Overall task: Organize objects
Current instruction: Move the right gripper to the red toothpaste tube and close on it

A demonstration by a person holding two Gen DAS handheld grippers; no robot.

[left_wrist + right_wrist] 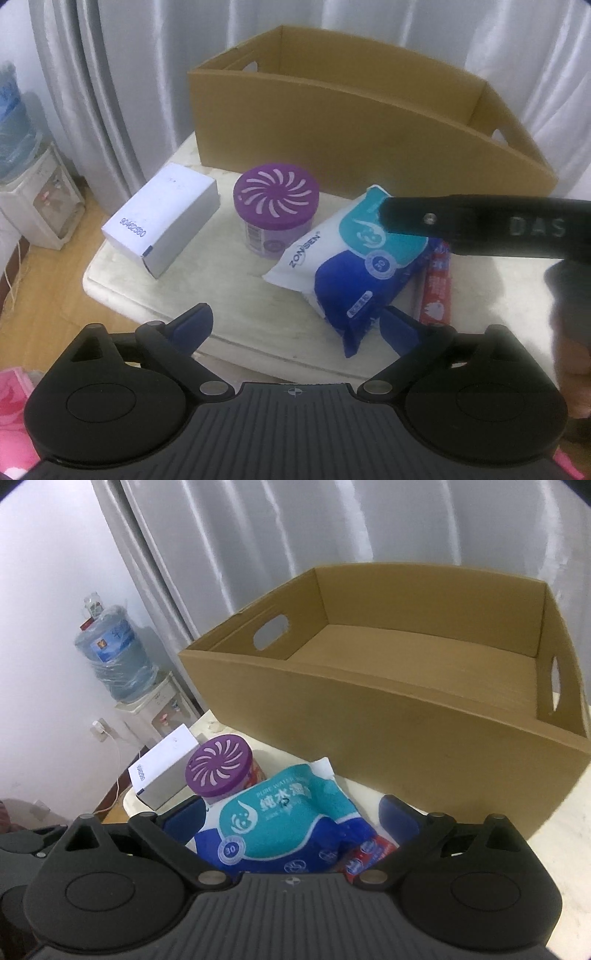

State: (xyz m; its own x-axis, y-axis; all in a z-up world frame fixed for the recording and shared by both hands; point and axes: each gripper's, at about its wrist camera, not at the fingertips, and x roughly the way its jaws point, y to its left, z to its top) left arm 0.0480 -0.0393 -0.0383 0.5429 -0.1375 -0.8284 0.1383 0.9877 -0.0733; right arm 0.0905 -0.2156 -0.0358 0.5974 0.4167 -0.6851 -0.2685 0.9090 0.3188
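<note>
A: What sits on the counter (pixel 122 280)?

B: A matte cardboard box (pixel 424 734) with oval handle cut-outs at the far side. Near it, a white carton (pixel 162 225) on the left, a round jar (pixel 275 210) with a purple slotted lid, then a soft, glossy wipes pack (pixel 343 258) lying on a red tube (pixel 437 288).

A: And the grippers?

B: The left hand-held gripper (pixel 295 325) is spread, nothing between its fingers. The right hand-held gripper (pixel 291 812) is spread around the wipes pack, not pinching.
</note>
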